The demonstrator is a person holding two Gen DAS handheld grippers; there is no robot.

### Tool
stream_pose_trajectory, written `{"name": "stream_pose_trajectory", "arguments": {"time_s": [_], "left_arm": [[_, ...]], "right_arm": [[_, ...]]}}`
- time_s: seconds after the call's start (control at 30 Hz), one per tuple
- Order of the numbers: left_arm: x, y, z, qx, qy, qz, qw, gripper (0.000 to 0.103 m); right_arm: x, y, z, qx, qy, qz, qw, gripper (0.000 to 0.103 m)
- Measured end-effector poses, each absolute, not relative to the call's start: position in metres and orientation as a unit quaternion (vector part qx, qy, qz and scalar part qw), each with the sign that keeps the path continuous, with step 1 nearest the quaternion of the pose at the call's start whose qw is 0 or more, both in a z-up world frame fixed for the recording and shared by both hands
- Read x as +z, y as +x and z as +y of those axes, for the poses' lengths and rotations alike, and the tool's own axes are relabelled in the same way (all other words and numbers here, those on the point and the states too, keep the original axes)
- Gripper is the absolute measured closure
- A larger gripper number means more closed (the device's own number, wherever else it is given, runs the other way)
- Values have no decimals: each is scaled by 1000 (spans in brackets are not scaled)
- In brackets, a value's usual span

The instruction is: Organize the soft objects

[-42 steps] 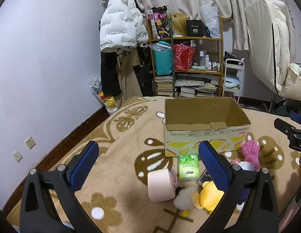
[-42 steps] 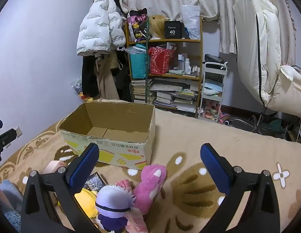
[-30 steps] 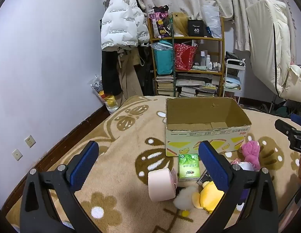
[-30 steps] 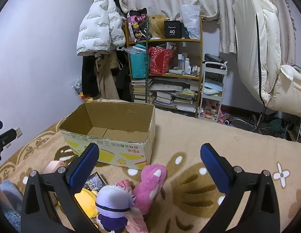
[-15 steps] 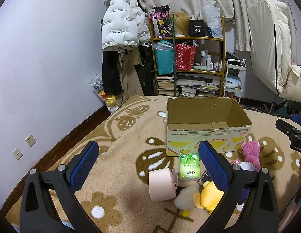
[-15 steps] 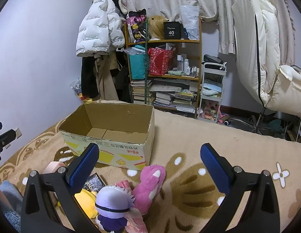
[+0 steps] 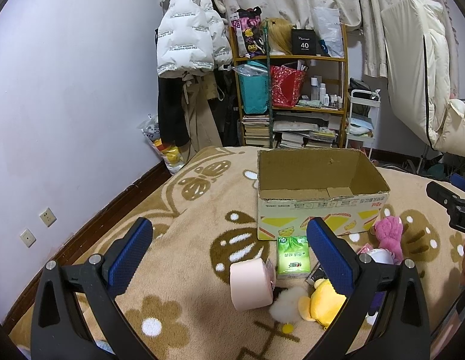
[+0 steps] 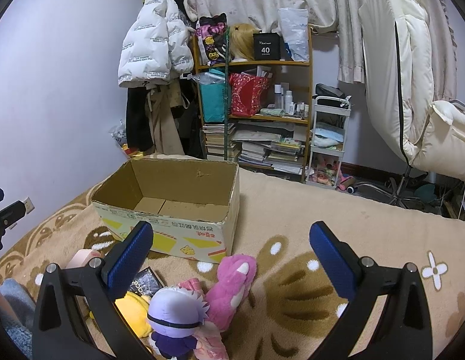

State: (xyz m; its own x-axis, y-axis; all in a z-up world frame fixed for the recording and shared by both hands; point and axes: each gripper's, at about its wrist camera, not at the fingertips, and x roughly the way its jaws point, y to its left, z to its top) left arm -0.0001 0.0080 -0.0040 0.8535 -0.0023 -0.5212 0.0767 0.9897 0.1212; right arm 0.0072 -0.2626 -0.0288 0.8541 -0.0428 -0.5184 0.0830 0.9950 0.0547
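An open, empty cardboard box [image 7: 319, 180] [image 8: 172, 189] stands on a tan patterned blanket. In front of it lie a pink roll [image 7: 250, 283], a green tissue pack [image 7: 292, 256], a white fluffy ball [image 7: 288, 303], a yellow plush [image 7: 322, 298] [image 8: 133, 309], a pink plush [image 7: 388, 234] [image 8: 232, 285] and a purple-haired doll [image 8: 175, 315]. My left gripper [image 7: 229, 252] hovers open above the roll and tissue pack. My right gripper [image 8: 229, 252] is open over the pink plush and holds nothing.
A dark booklet [image 8: 145, 282] lies beside the yellow plush. A cluttered wooden shelf [image 8: 256, 105] and a hung white puffer jacket [image 7: 187, 36] stand against the back wall. A white cart [image 8: 328, 141] and a cream chair [image 8: 412, 90] are at the right.
Both views have drifted very slightly; the objects on the blanket stay where they were and both grippers remain open.
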Motion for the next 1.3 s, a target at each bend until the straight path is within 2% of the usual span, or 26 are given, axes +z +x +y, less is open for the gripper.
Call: {"name": "stream_pose_trajectory", "arguments": {"time_s": [1.3], "left_arm": [[-8,2,6,-18,72,272,959,1]], "right_arm": [[-27,7,-259,-30,38,269,962,0]]}}
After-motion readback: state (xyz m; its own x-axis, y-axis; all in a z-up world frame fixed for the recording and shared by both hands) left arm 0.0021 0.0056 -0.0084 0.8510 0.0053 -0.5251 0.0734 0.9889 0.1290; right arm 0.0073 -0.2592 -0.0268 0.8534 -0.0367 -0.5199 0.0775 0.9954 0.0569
